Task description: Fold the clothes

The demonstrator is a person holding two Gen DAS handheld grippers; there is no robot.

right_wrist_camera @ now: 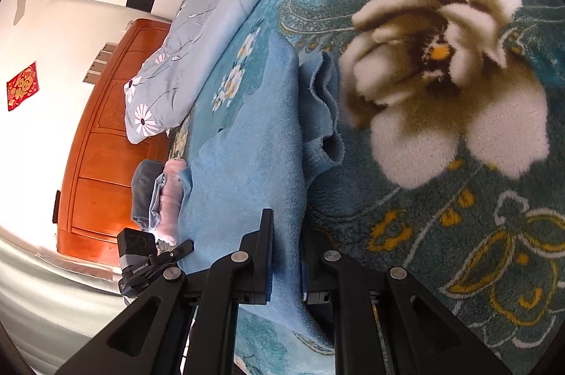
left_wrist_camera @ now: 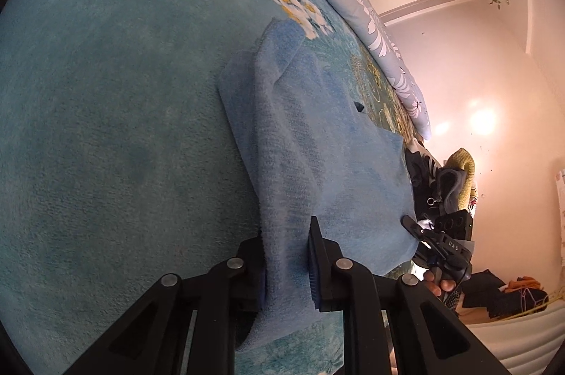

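Note:
A light blue fleece garment (left_wrist_camera: 317, 142) lies partly folded on a teal flowered blanket (left_wrist_camera: 106, 128). My left gripper (left_wrist_camera: 287, 255) is shut on the garment's near edge, the cloth pinched between its black fingers. In the right wrist view the same garment (right_wrist_camera: 247, 170) runs away from me, and my right gripper (right_wrist_camera: 286, 251) is shut on its other near edge. Each gripper shows in the other's view: the right one (left_wrist_camera: 438, 244) at the garment's right corner, the left one (right_wrist_camera: 152, 262) at its left.
A pale blue flowered quilt (right_wrist_camera: 197, 46) lies along the blanket's far edge. Folded grey and pink clothes (right_wrist_camera: 159, 195) are stacked by it. A pile of dark and yellow clothes (left_wrist_camera: 445, 177) sits at the garment's right. A wooden cabinet (right_wrist_camera: 106, 142) stands behind.

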